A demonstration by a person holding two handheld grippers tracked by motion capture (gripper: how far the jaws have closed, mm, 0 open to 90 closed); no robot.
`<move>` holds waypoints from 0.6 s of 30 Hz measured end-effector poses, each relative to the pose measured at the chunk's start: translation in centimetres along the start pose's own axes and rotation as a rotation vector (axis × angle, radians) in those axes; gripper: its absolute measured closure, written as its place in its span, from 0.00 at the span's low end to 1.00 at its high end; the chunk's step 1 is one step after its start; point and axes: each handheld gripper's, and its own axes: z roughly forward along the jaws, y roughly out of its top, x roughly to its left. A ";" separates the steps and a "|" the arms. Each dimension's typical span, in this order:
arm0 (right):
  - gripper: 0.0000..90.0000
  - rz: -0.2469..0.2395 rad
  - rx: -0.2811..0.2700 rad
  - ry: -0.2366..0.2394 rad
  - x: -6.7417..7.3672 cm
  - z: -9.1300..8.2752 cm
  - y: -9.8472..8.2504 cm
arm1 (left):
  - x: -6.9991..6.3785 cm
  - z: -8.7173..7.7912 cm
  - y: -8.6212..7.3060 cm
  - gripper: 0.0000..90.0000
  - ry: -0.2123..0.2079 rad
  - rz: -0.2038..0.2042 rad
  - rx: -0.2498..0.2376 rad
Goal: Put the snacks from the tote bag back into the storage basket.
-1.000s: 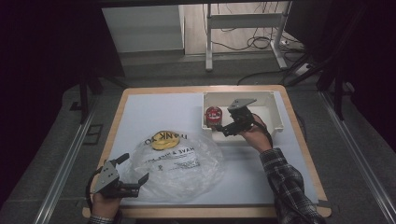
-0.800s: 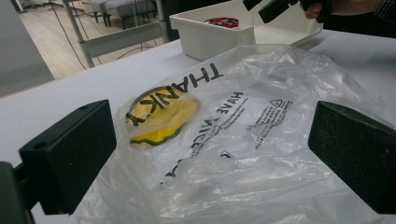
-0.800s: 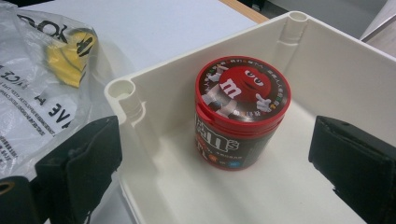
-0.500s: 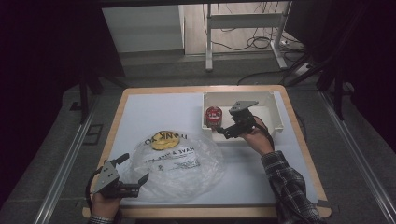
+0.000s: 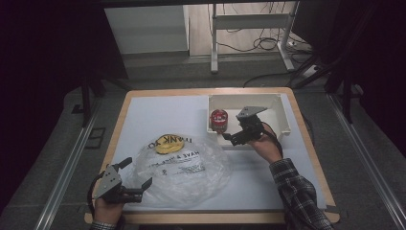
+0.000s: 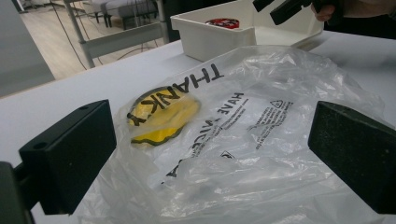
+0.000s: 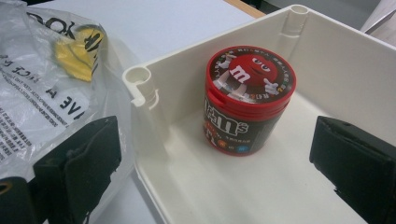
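High view: the white table [image 5: 158, 115] carries a clear plastic bag [image 5: 184, 165] at the near left and a white bin [image 5: 280, 112] at the far right, with a red candy tub [image 5: 219, 120] standing upright in the bin's left end.
Left gripper view: print on the bag reads large here, with a yellow round patch [image 6: 161, 114] under the word THANK; the bin and the tub's red lid sit far off, and the other gripper's jaws hang above the bin.
Right gripper view: the tub's lid picture and its dark label show clearly, details the high view is too small to give; the tub stands just beside the bin's near-left corner post, and the bag lies outside that wall.
Left gripper [image 5: 136, 179]: jaws spread wide, low at the bag's near-left edge, plastic lying between the 2 pads; I cannot tell whether either pad touches it.
Right gripper [image 5: 232, 139]: jaws spread wide, held over the bin's near rim, aimed at the tub, gripping nothing and apart from the tub.
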 end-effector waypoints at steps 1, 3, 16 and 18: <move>0.03 0.001 0.000 -0.001 0.1 -0.1 0.0 | 0.0 0.0 0.0 0.01 0.000 0.000 0.000; 0.03 0.000 -0.002 -0.001 0.1 -0.2 -0.1 | 0.0 0.0 0.0 0.01 0.001 -0.001 0.000; 0.03 -0.009 -0.002 -0.012 0.8 -1.1 -0.4 | 0.0 0.0 0.0 0.01 0.003 -0.002 -0.002; 0.03 -0.012 -0.003 -0.013 0.9 -1.2 -0.4 | 0.0 -0.1 0.0 0.01 0.004 -0.002 -0.003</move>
